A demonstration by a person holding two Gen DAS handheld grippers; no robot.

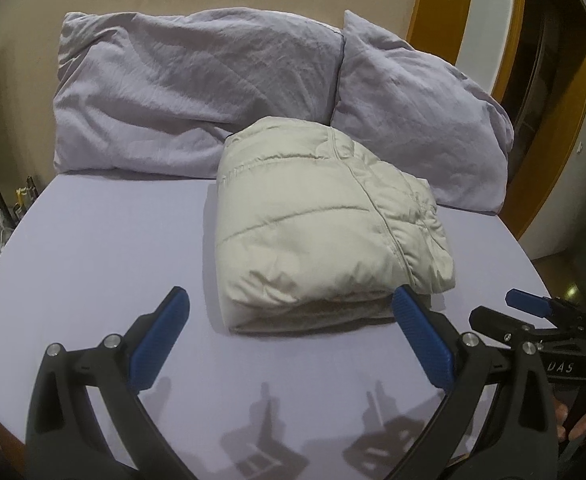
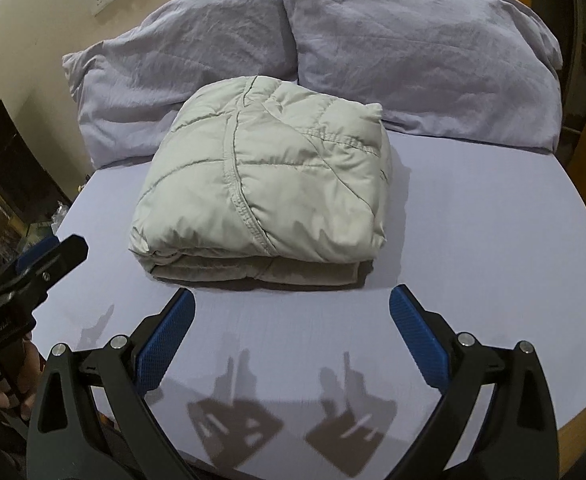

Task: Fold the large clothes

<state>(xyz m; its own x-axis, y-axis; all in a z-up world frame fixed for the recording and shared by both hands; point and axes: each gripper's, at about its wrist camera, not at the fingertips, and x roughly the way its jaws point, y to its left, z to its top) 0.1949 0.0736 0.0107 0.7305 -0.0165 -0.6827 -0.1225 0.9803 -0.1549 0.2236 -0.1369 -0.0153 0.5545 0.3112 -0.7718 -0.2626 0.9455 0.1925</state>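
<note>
Folded puffer jacket (image 1: 317, 236) fills mid-frame before two pillows (image 1: 197, 96); left gripper (image 1: 289, 340) and right gripper (image 2: 293, 336) both gape empty; only the right view shows a dark cabinet (image 2: 17, 160) at left.

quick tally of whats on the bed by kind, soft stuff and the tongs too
Pillows, lavender: 2, left pillow and right pillow, leaning at the head of the bed.
Folded jacket, pale beige and quilted: 1, lying on the sheet.
Tongs: 2, left tongs and right tongs, both open and holding nothing.
Total: 5
</note>
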